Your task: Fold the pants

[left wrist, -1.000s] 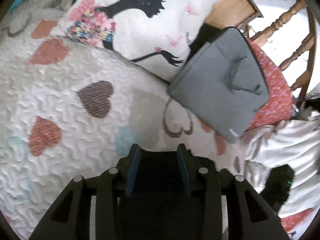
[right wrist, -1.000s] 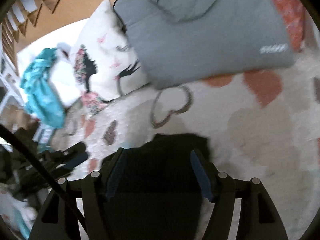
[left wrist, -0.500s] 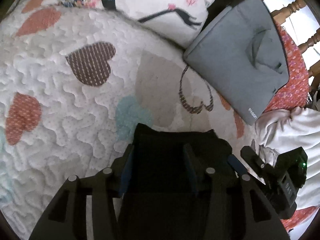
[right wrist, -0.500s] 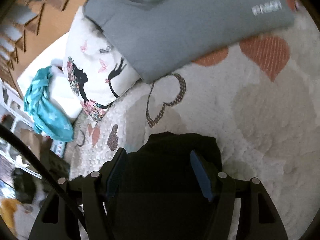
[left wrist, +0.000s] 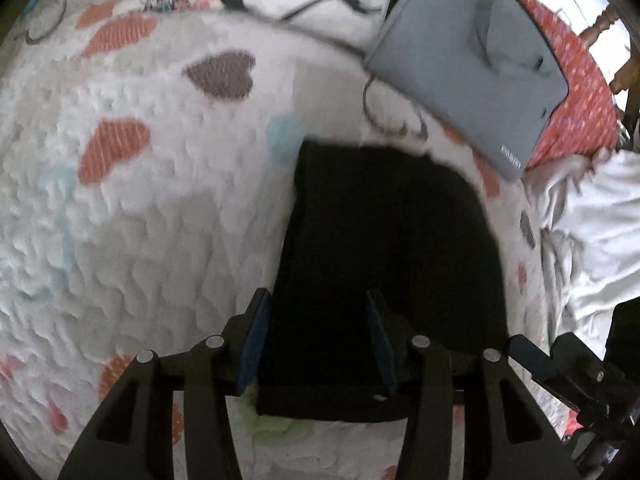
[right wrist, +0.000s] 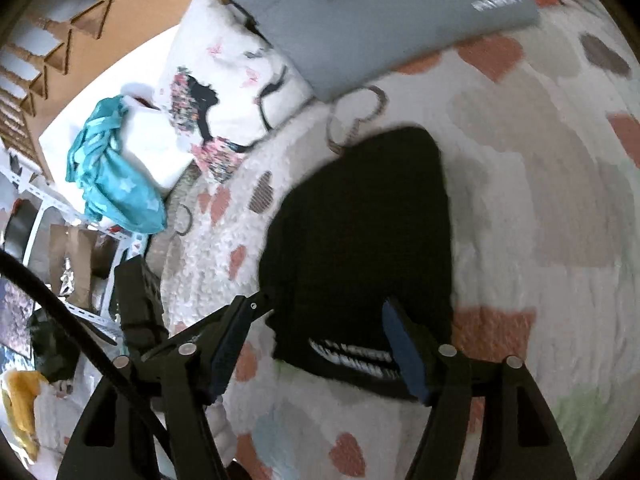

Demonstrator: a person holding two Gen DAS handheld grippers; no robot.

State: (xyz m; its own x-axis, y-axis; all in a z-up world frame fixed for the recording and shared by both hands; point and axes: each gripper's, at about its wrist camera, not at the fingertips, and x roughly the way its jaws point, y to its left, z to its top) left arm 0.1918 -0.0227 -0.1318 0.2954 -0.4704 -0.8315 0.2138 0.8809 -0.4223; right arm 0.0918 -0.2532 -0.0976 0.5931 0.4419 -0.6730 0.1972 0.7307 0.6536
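The black pants (left wrist: 384,240) lie folded in a compact rectangle on the heart-patterned quilt (left wrist: 160,200). In the right wrist view the pants (right wrist: 360,240) show a white printed band at their near edge. My left gripper (left wrist: 318,312) is open, its blue-padded fingers wide apart above the near end of the pants, holding nothing. My right gripper (right wrist: 320,320) is open too, hovering over the near edge of the pants with nothing between its pads. The right gripper's body also shows in the left wrist view (left wrist: 560,364) at the lower right.
A grey laptop sleeve (left wrist: 472,64) lies on a red patterned cloth (left wrist: 580,92) beyond the pants. A white printed pillow (right wrist: 236,80) and teal cloth (right wrist: 116,176) sit at the bed's far side. White bedding (left wrist: 592,232) is bunched at right. A shelf (right wrist: 60,220) stands beside the bed.
Both grippers have pulled back and up from the pants. The folded pants now lie fully visible on the quilt, no longer filling the space between the fingers.
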